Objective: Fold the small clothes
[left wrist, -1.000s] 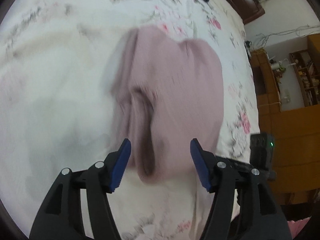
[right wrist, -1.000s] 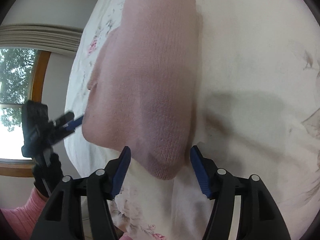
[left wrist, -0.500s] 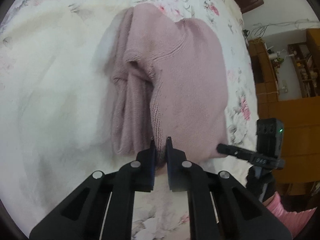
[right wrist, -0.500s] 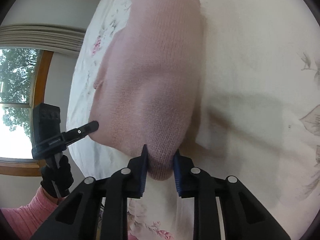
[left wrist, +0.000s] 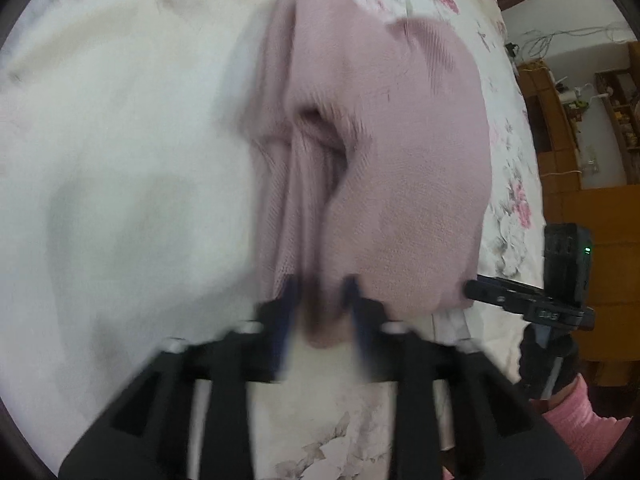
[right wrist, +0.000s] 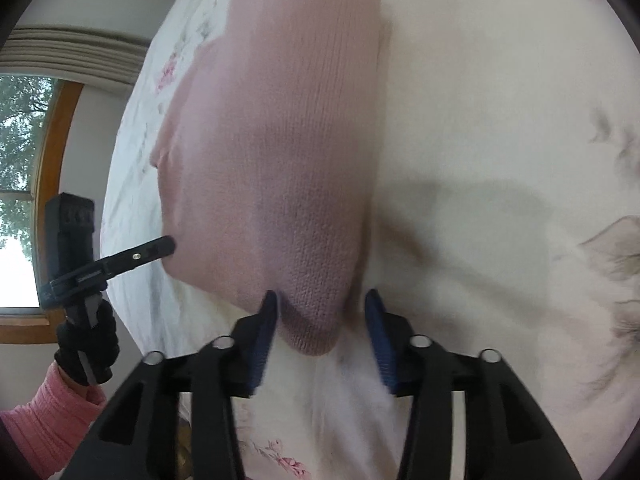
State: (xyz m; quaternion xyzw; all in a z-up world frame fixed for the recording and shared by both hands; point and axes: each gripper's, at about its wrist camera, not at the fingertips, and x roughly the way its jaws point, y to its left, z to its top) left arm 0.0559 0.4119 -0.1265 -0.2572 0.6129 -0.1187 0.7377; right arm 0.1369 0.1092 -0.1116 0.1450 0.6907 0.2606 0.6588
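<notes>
Half a second before, both sets of jaws had been pinched on the near edge of the pink sweater (left wrist: 400, 184); at this moment both had sprung apart. My left gripper (left wrist: 322, 312) stood moderately wide, its blue pads blurred by motion, with the sweater's near corner sitting loose between them and not clamped. My right gripper (right wrist: 322, 320) was wide too, the rounded near end of the sweater (right wrist: 280, 160) lying in the gap, closer to its left pad than to its right.

The sweater lay folded on the floral bedsheet (left wrist: 120, 160), its long axis running from 6 o'clock away to 12 o'clock in both wrist views. In the left view the tucked sleeve layers showed as an open fold toward 11 o'clock, with the smooth body panel at 1 o'clock. In the right view I saw only the smooth knitted face, and the left tool's tip touched or nearly touched the sweater's edge at 9 o'clock.

I judged this fold released, with both tools equally near the same short end. Any further fold would have to carry that near end toward 12 o'clock, along the long axis, and the loose sleeve layers on the left side looked likeliest to spill.
</notes>
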